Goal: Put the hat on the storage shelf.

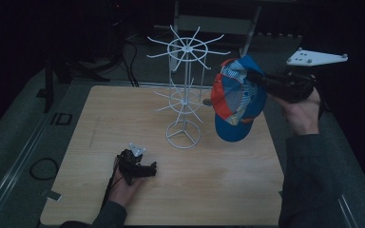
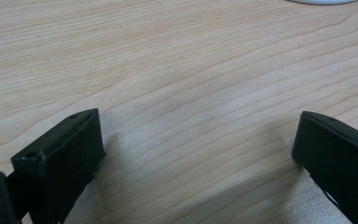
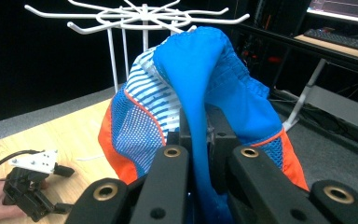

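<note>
A blue, orange and white striped cap hangs in the air to the right of a white wire rack with hooks. My right gripper is shut on the cap's blue fabric, level with the rack's upper hooks. My left gripper rests low over the wooden table, near the front left, and points right. Its jaws stand wide open over bare wood, with nothing between the fingers.
The rack's ring base stands mid-table, and its edge peeks in at the top of the left gripper view. Dark floor, cables and a grey frame lie beyond the table. A monitor and keyboard sit far off.
</note>
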Available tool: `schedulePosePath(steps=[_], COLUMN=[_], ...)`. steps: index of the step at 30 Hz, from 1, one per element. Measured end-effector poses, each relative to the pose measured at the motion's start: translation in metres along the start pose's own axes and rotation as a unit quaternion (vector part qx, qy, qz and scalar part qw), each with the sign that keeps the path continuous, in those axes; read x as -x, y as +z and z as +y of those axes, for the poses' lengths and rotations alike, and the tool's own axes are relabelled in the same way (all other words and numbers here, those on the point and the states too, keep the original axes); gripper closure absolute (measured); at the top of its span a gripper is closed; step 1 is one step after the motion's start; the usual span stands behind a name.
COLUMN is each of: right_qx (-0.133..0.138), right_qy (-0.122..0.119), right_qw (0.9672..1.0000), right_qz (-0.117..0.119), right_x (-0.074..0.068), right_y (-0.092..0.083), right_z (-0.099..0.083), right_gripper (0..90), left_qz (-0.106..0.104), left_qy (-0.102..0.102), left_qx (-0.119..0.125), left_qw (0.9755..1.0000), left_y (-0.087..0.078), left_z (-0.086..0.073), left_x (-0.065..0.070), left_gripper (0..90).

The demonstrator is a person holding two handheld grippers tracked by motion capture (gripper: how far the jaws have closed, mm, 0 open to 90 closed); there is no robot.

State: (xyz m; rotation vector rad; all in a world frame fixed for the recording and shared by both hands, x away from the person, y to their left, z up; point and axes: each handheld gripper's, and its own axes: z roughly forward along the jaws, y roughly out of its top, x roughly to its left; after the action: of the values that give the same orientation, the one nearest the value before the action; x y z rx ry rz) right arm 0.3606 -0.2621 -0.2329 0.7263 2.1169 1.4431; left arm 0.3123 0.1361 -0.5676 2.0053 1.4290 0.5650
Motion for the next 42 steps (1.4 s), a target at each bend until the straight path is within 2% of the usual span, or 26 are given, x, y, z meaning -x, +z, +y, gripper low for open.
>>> schedulePosePath(steps=[25, 42], right_qx=[0.037, 0.049], right_qy=[0.003, -0.004], right_qw=[0.9993, 0.9988], right_qz=[-0.003, -0.002], right_x=[-0.001, -0.006], right_y=[-0.010, -0.010], right_z=[0.005, 0.013], right_gripper=[87.8, 87.7], left_qz=[0.000, 0.000], left_qy=[0.000, 0.001], left_qx=[0.000, -0.001], left_qw=[1.0000, 1.0000], left_y=[0.000, 0.000], left_z=[0.000, 0.000], left_x=[0.000, 0.000], left_gripper=[2.4, 2.4])
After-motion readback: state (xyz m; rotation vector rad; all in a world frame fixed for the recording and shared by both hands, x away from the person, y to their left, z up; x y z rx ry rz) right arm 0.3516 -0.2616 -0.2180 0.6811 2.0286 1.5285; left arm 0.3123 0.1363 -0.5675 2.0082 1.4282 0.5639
